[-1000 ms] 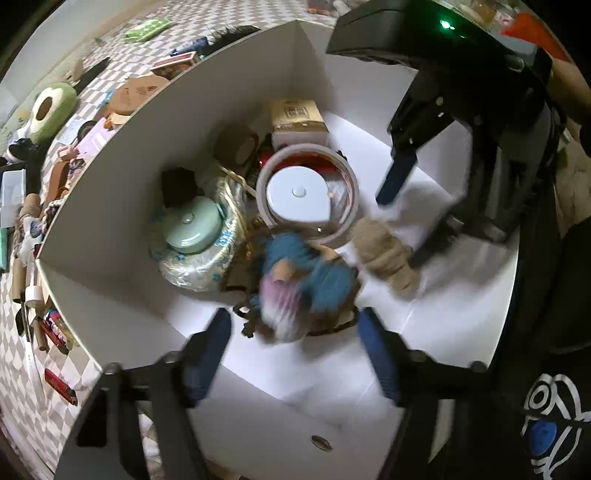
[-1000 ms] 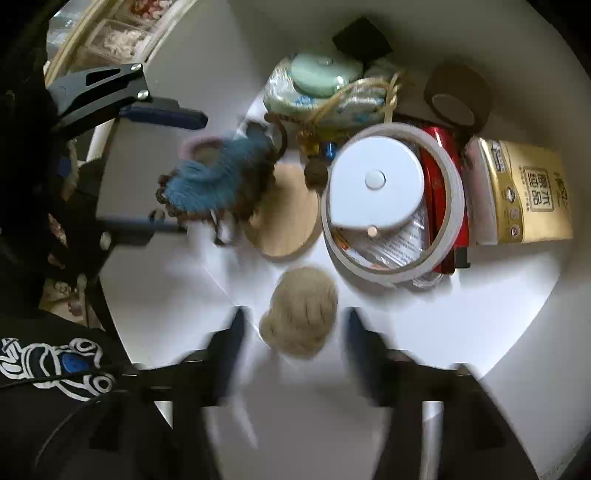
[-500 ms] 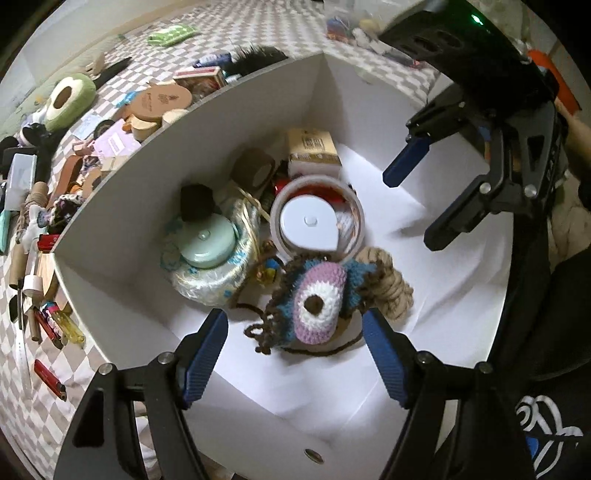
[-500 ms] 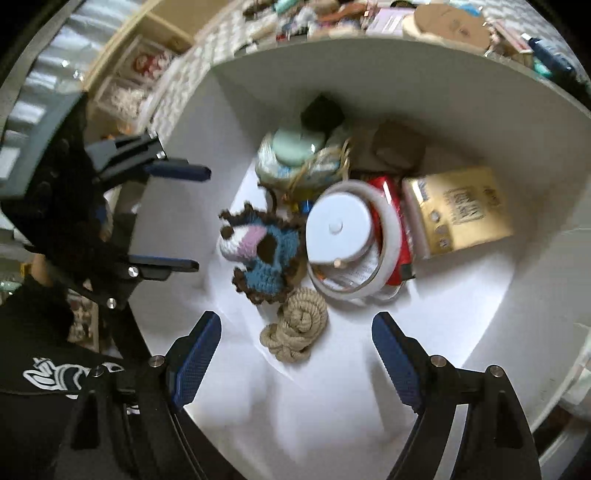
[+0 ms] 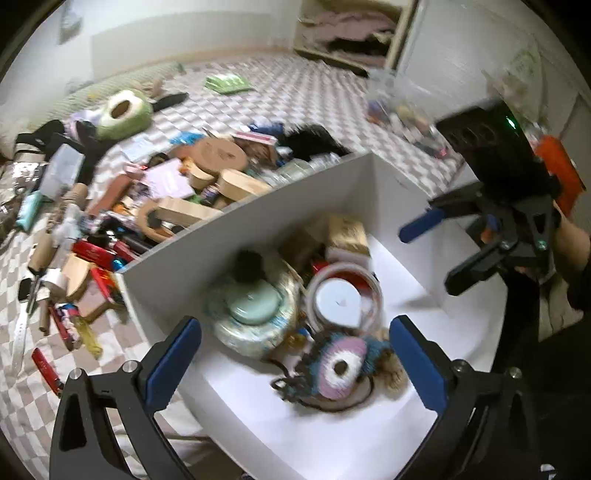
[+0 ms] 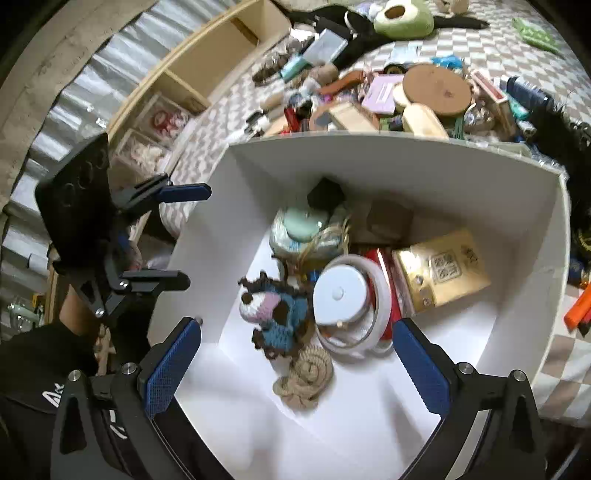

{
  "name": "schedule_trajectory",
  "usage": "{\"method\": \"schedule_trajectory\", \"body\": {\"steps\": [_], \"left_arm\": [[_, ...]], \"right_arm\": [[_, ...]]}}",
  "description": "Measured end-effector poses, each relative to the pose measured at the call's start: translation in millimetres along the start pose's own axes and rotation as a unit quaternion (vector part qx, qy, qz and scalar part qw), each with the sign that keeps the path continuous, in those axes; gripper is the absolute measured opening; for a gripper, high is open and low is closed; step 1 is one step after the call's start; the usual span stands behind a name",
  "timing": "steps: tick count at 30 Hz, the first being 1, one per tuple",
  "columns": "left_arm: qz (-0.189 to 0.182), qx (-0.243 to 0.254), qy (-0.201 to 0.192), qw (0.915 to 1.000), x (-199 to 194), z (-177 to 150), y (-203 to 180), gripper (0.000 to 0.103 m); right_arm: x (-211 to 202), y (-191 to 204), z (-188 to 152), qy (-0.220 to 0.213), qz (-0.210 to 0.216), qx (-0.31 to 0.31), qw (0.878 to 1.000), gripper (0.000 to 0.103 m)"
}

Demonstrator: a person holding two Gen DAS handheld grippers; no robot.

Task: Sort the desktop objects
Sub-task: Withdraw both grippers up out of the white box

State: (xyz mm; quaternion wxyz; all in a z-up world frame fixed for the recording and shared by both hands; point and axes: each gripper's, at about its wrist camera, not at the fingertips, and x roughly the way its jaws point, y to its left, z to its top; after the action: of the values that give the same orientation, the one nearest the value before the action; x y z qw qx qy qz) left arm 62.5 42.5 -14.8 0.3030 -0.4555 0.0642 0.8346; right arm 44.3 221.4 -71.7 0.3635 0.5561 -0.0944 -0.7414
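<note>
A white box [image 5: 258, 206] [image 6: 388, 155] stands on the checkered surface. In it lie a blue and pink crocheted toy [image 5: 340, 365] [image 6: 275, 314], a beige rope coil [image 6: 306, 376], a white tape roll with a round white lid [image 5: 340, 299] [image 6: 343, 295], a gold box [image 6: 443, 269] and a mint round case [image 5: 255, 306] [image 6: 304, 227]. My left gripper [image 5: 295, 358] is open and empty above the box's near side; it also shows in the right wrist view [image 6: 181, 236]. My right gripper [image 6: 295, 362] is open and empty above the box; it also shows in the left wrist view [image 5: 436, 254].
A heap of loose items lies beyond the box's far wall: a round wooden disc [image 5: 221, 155] [image 6: 436, 88], an avocado plush [image 5: 123, 110] [image 6: 402, 16], a black brush [image 5: 314, 142], red tubes [image 5: 96, 254] and a green packet [image 5: 227, 83]. Wooden shelves [image 6: 207, 62] stand at the left.
Both grippers have lifted up and back from the box, open and empty. The crocheted toy and the rope coil lie let go in the box.
</note>
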Motion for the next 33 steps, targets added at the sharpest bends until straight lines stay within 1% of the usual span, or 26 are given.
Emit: {"method": "schedule_trajectory", "body": {"steps": [6,12,16,20,23,28,30,33], "left_arm": [[0.027,-0.037,-0.046,0.9979,-12.7,8.0,18.2,0.103],[0.065,-0.074,-0.087,0.9913,-23.3,14.9,38.4,0.103],[0.081,-0.091,-0.097,0.9878,-24.2,16.5,46.9,0.103],[0.11,-0.102,-0.109,0.9826,-26.9,18.6,53.1,0.103],[0.132,-0.112,-0.117,0.978,-28.8,20.1,58.2,0.103],[0.164,-0.132,-0.118,0.9705,-30.3,22.5,69.8,0.103],[0.17,-0.14,-0.12,0.968,-31.7,22.8,74.5,0.103],[0.176,-0.149,-0.119,0.9658,-33.0,22.8,78.8,0.103]], "right_arm": [[-24.7,2.4,7.8,-0.058,-0.025,-0.014,0.998,0.103],[-36.8,-1.0,17.9,-0.104,-0.051,-0.02,0.993,0.103],[-41.8,-5.1,22.6,-0.133,-0.082,-0.02,0.988,0.103],[-47.7,-8.9,26.5,-0.162,-0.108,-0.019,0.981,0.103],[-53.7,-15.2,30.7,-0.184,-0.114,-0.009,0.976,0.103],[-64.4,-25.6,35.3,-0.198,-0.113,0.012,0.974,0.103],[-69.9,-28.0,36.2,-0.204,-0.116,0.015,0.972,0.103],[-78.2,-27.6,36.9,-0.211,-0.131,0.006,0.969,0.103]]}}
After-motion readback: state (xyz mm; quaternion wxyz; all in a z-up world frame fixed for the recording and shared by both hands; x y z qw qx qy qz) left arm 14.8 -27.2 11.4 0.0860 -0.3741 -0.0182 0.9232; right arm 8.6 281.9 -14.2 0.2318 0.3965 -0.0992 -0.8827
